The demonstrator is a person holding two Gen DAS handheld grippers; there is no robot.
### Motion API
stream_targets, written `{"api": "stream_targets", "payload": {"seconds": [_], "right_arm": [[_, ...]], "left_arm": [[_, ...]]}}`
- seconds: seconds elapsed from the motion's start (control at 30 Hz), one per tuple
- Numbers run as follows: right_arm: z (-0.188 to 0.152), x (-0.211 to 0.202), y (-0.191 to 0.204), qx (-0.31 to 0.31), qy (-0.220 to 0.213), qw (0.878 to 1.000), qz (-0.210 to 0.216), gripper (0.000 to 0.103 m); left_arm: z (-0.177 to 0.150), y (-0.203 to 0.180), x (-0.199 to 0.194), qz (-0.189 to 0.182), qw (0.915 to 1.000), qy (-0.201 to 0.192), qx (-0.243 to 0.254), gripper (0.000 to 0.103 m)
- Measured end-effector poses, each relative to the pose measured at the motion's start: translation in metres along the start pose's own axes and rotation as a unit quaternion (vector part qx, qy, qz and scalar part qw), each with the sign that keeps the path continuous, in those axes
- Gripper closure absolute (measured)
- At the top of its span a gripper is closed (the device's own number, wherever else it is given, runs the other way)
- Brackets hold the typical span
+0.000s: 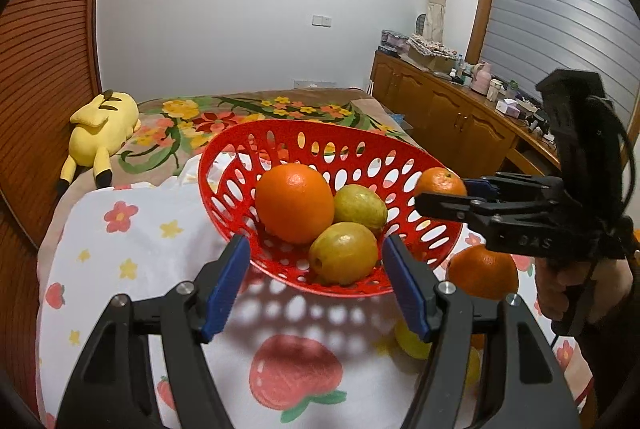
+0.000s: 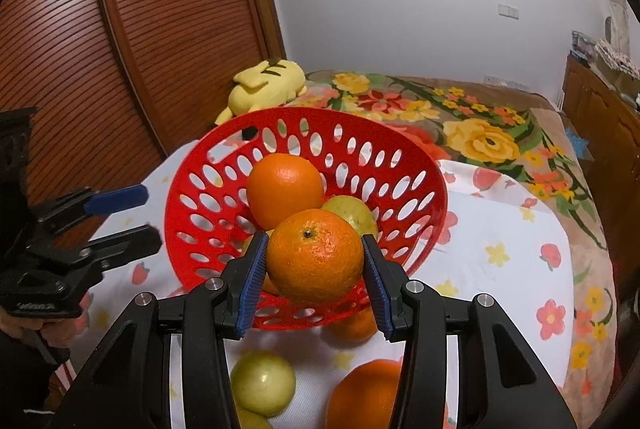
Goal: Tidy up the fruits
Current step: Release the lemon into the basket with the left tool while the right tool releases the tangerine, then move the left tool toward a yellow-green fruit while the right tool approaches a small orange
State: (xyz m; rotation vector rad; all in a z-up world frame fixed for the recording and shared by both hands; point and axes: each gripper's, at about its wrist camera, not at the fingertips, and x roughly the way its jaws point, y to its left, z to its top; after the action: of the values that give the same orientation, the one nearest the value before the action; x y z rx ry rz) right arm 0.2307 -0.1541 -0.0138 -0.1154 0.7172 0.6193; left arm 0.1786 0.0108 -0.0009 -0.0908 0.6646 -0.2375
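Above the near rim of the red basket (image 2: 224,213), a small orange (image 2: 315,255) clamped between the blue pads of the right tool (image 2: 316,271). Inside the basket, a large orange (image 1: 294,203) toward the back, two yellow-green fruits (image 1: 344,257) just in front, touching it. Before the basket's front edge, the left tool (image 1: 316,283), jaws spread apart, nothing between the pads. Beside the basket on the fruit-print cloth (image 1: 132,257), another orange (image 1: 482,271); nearer than the basket, a pale green fruit (image 2: 262,381) and one more orange (image 2: 364,393). Behind the basket on the bed, a yellow plush toy (image 1: 102,127), well apart.
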Motion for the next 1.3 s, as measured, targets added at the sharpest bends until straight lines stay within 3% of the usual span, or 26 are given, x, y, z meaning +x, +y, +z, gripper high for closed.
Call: {"api": "stream_targets", "payload": {"seconds": [0.33,0.77,1.3], "right_arm": [[-0.003,0.01,0.003,-0.007,0.011,1.0,-0.006,0.056],[-0.003,-0.001,0.008,-0.009,-0.006,1.0,-0.002,0.052],[-0.059,-0.075,0.008,0.024,-0.053,0.998,-0.022,0.046]], "left_arm": [[-0.006,0.002,-0.002,0.008,0.9999,-0.001,0.007,0.034],[-0.012,-0.004,-0.004,0.009,0.9998,-0.001,0.018,0.034],[-0.037,-0.031,-0.02,-0.017,0.9993,0.006,0.032,0.032]]}}
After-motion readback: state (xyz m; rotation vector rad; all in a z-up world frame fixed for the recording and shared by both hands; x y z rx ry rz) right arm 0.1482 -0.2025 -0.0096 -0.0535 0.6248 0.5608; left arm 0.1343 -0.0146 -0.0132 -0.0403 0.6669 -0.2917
